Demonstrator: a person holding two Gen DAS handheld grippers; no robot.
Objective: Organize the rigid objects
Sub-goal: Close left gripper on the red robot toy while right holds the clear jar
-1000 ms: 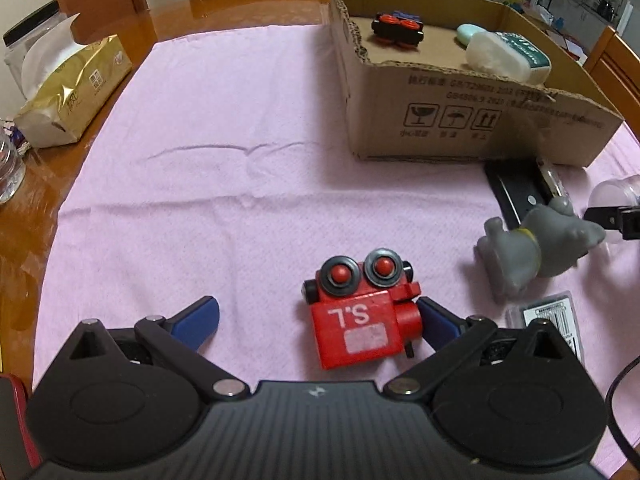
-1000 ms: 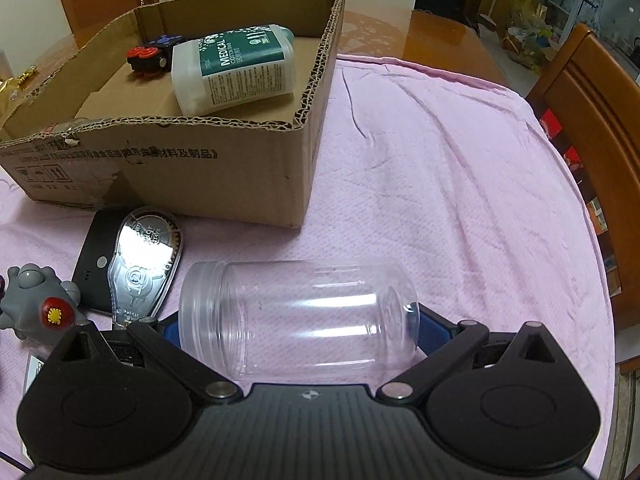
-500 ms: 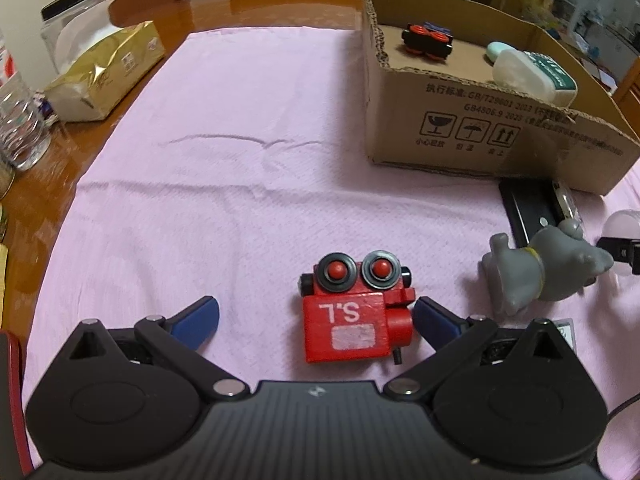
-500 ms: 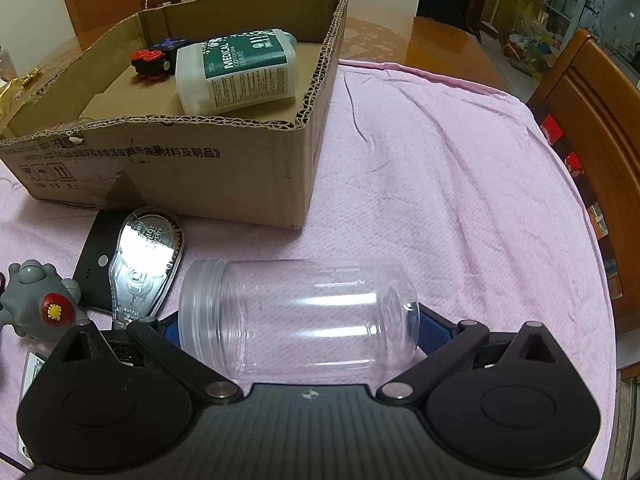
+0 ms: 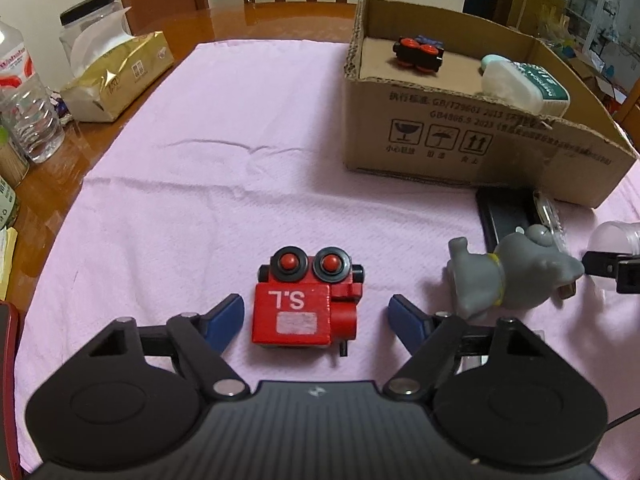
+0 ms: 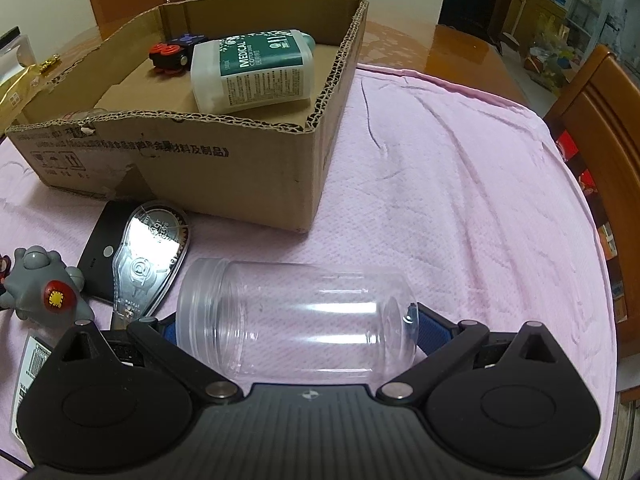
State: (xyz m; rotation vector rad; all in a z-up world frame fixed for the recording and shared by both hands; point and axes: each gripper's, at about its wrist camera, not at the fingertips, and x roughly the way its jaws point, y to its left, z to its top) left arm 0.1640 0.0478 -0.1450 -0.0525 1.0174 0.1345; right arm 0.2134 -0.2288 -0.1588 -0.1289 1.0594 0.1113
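Observation:
A red block toy [image 5: 304, 308] with two round black-and-red eyes lies on the pink cloth. My left gripper [image 5: 316, 306] straddles it; its jaws are closing, with a small gap left on each side of the toy. My right gripper [image 6: 298, 326] is shut end to end on a clear plastic jar [image 6: 296, 304] lying sideways. The cardboard box [image 5: 460, 136] holds a black-and-red toy car [image 5: 420, 52] and a white medical bottle [image 6: 256, 72]. A grey elephant toy [image 5: 516, 276] lies right of the red toy.
A clear tape dispenser [image 6: 152, 248] rests on a black flat device [image 6: 100, 248] in front of the box [image 6: 200, 160]. A gold tissue pack [image 5: 120, 76] and a water bottle [image 5: 24, 100] stand at the left table edge. A wooden chair [image 6: 600, 120] is at the right.
My left gripper has shifted so the red toy sits centred between its fingers, and the fingers have drawn in toward it. The right gripper and the jar have stayed put.

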